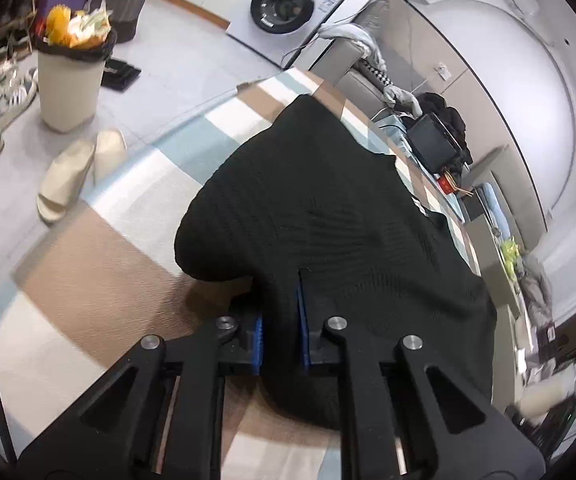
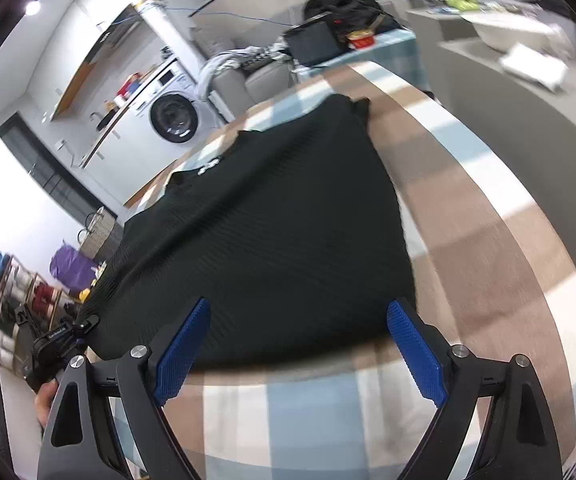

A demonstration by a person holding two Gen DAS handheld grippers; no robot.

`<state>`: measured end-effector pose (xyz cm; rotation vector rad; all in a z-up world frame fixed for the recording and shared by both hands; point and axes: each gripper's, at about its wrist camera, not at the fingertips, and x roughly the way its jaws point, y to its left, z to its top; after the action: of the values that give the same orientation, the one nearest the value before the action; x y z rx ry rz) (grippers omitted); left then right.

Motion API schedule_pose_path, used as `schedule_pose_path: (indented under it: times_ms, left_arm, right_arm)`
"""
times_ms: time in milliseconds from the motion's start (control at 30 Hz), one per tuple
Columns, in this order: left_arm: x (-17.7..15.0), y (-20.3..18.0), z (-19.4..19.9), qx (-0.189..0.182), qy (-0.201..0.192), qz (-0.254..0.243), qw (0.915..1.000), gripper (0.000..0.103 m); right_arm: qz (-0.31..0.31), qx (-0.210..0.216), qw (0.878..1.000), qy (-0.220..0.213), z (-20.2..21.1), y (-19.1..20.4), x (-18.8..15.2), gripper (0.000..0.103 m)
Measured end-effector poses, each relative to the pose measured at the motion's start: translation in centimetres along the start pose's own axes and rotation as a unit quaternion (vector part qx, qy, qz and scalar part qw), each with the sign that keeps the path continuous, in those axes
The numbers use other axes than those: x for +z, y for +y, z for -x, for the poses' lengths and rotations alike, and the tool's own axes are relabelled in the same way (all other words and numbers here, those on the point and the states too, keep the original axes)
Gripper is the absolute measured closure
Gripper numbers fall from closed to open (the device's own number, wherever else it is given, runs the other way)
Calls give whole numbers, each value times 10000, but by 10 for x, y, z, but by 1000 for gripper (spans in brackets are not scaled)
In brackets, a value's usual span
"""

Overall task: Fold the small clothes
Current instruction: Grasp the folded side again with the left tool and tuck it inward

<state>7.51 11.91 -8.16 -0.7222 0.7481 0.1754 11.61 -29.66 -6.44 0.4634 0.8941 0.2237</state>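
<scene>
Left gripper point(image 1: 282, 320): blue pads clamped on a pinch of the black ribbed garment point(image 1: 327, 216) at its near hem, fabric bunched between the jaws. Right gripper point(image 2: 299, 344): jaws wide apart, straddling the near edge of the same garment point(image 2: 264, 232), pads not pressing on cloth.

Garment spread flat on the checked brown, blue and white tablecloth point(image 2: 467, 240), small white label toward its far end.

Step in hand, by judgement: securing both near corners before lifting the hem over. To do well: slide the right jaws further onto the hem, one pad under and one over, close on a single layer near the corner, then lift both ends level so the fold line stays straight.

Left wrist view only: bin point(image 1: 70, 84) topped with rubbish, pale slippers point(image 1: 80, 172) on the floor, the actual pinch on the cloth.

Right wrist view only: left gripper seen from outside at the garment's edge with fingers of the hand behind it, shoe rack point(image 2: 12, 308), far right edge of the garment.

Washing machine point(image 1: 288, 4) in both.
</scene>
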Motion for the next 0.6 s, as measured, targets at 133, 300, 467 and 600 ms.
schedule_pose_path:
  times_ms: [133, 300, 467, 600]
  left_arm:
    - [4, -1, 21, 147, -258, -190, 9994, 93]
    - [26, -35, 41, 151, -818, -697, 9941, 94]
    - [30, -128, 46, -374, -1057, -1897, 9754, 94]
    - [-10, -219, 22, -1190, -497, -2928, 9474, 94]
  right_arm:
    - [231, 207, 9995, 81, -14, 17, 5, 12]
    - [309, 371, 9986, 199, -26, 25, 3, 12]
    - [216, 343, 9991, 92, -19, 16, 7, 12]
    - [84, 212, 9997, -58, -5, 5, 11, 12]
